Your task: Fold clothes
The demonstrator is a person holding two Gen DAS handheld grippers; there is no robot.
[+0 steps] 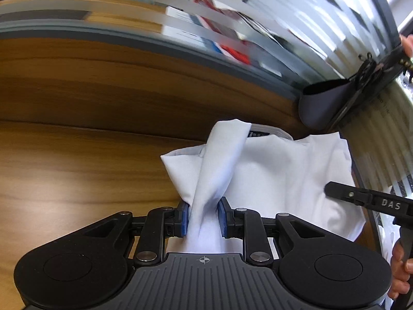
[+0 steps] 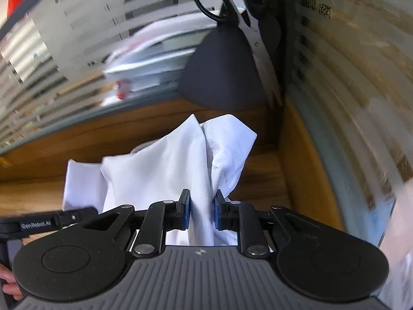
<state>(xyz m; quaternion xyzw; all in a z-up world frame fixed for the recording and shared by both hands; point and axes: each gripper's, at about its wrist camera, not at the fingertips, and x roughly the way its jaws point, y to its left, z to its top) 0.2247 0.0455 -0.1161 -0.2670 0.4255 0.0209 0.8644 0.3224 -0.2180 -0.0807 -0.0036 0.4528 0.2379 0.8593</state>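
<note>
A white T-shirt [image 1: 278, 170] is held up off the wooden table [image 1: 77, 160], its collar and dark label visible at the top. My left gripper [image 1: 202, 215] is shut on a bunched strip of the shirt between its blue pads [image 1: 183, 217]. In the right wrist view the same white shirt [image 2: 160, 165] hangs in folds, and my right gripper [image 2: 201, 213] is shut on a gathered fold of it. The right gripper's black body [image 1: 374, 201] shows at the right edge of the left wrist view; the left gripper's body [image 2: 46, 223] shows at the lower left of the right wrist view.
A dark grey pouch [image 1: 327, 103] holding black-handled scissors [image 2: 222, 2] hangs on the striped glass partition [image 1: 232, 25] behind the table. A second partition [image 2: 348, 77] closes the right side. A person's hand [image 1: 401, 271] grips the right handle. The background is motion-blurred.
</note>
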